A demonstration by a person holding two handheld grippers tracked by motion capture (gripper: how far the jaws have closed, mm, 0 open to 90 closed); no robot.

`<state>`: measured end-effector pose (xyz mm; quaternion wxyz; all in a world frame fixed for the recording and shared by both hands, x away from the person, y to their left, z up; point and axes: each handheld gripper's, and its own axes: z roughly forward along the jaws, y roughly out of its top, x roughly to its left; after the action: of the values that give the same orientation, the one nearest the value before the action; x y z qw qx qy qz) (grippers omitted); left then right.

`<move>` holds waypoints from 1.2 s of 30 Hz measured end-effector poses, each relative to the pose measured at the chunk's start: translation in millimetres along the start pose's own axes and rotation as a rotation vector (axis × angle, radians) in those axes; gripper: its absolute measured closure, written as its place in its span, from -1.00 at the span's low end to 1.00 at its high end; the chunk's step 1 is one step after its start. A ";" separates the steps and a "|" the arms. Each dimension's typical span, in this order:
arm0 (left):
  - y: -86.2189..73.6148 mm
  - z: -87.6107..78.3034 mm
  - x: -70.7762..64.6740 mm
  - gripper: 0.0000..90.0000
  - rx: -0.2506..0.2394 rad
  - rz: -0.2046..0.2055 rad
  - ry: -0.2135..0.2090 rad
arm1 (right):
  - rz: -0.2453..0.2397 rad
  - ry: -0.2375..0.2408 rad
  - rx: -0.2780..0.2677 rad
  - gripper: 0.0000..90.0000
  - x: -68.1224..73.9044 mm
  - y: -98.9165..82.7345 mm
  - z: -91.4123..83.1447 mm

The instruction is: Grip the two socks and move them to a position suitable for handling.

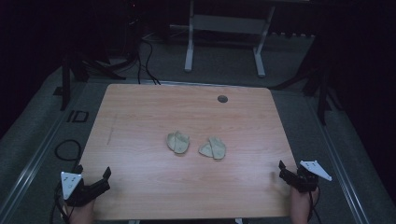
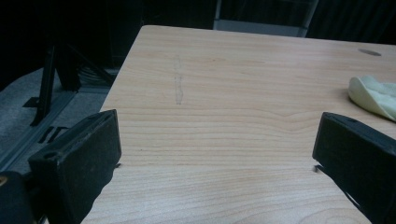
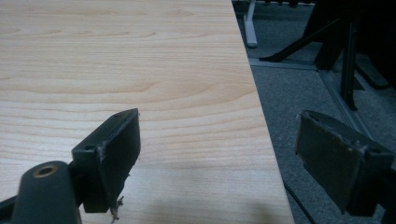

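High view: two pale folded pieces [image 1: 178,142] [image 1: 212,148] lie side by side mid-table [image 1: 140,112] — well apart from both grippers. Left gripper [image 1: 93,176] and right gripper [image 1: 279,171] (at the near corners) stand spread, empty.

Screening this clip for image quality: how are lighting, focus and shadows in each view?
High view: dim, with black surroundings; the table is the lit patch, and the two pale folded pieces look soft. Left gripper view: wood grain crisp, the near jaws slightly blurred. Right gripper view: bright tabletop, a faint shadow at the bottom edge, dark floor.
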<state>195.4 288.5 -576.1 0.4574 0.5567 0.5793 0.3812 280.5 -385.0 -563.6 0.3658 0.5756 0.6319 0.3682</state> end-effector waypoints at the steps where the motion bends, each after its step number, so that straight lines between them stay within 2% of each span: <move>1: 0.2 -0.3 0.2 -0.97 -0.002 -0.002 0.000 | -0.003 0.001 0.001 -0.68 0.5 0.0 -0.1; 8: 0.5 -0.2 0.2 -0.97 -0.001 -0.001 -0.002 | -0.035 0.015 0.021 -0.68 3.5 0.1 0.0; 13: 0.2 0.3 0.0 -0.97 0.003 -0.003 0.001 | -0.038 0.057 0.058 -0.68 5.0 3.3 2.3; 16: 0.2 0.1 0.1 -0.97 0.002 -0.005 0.000 | -0.033 0.076 0.061 -0.68 7.9 5.4 1.5; 18: 0.3 0.0 0.4 -0.97 -0.001 -0.009 0.000 | -0.044 0.107 0.080 -0.68 14.3 9.4 2.4; 19: 0.3 0.0 0.4 -0.97 -0.001 -0.009 0.000 | -0.044 0.107 0.080 -0.68 14.3 9.4 2.4; 20: 0.4 -0.4 0.6 -0.97 -0.001 -0.012 0.003 | -0.037 0.156 0.108 -0.68 18.8 13.2 4.3; 21: 0.4 -0.6 0.8 -0.97 -0.001 -0.013 0.002 | -0.040 0.173 0.120 -0.68 21.3 15.2 5.0; 27: 0.4 -0.6 0.7 -0.97 0.003 -0.015 0.002 | -0.061 0.257 0.157 -0.68 38.9 28.1 7.1; 30: 0.4 -0.6 0.6 -0.97 0.004 -0.016 0.001 | -0.079 0.274 0.172 -0.68 43.5 33.8 8.7; 31: 0.4 -0.5 0.6 -0.97 0.004 -0.018 0.000 | -0.066 0.308 0.185 -0.68 47.2 39.6 10.4; 32: 0.4 -0.5 0.6 -0.97 0.004 -0.018 0.000 | -0.066 0.308 0.185 -0.68 47.2 39.6 10.4; 33: 0.4 -0.5 0.6 -0.97 0.006 -0.017 0.002 | -0.063 0.336 0.179 -0.68 51.7 45.3 10.6; 36: 0.3 -0.4 0.8 -0.97 0.007 -0.019 -0.001 | -0.062 0.352 0.173 -0.69 60.9 53.4 11.6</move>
<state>195.1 289.3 -575.8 0.4593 0.5530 0.5856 0.3746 311.0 -320.3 -524.0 0.2104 0.5118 0.7327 0.3961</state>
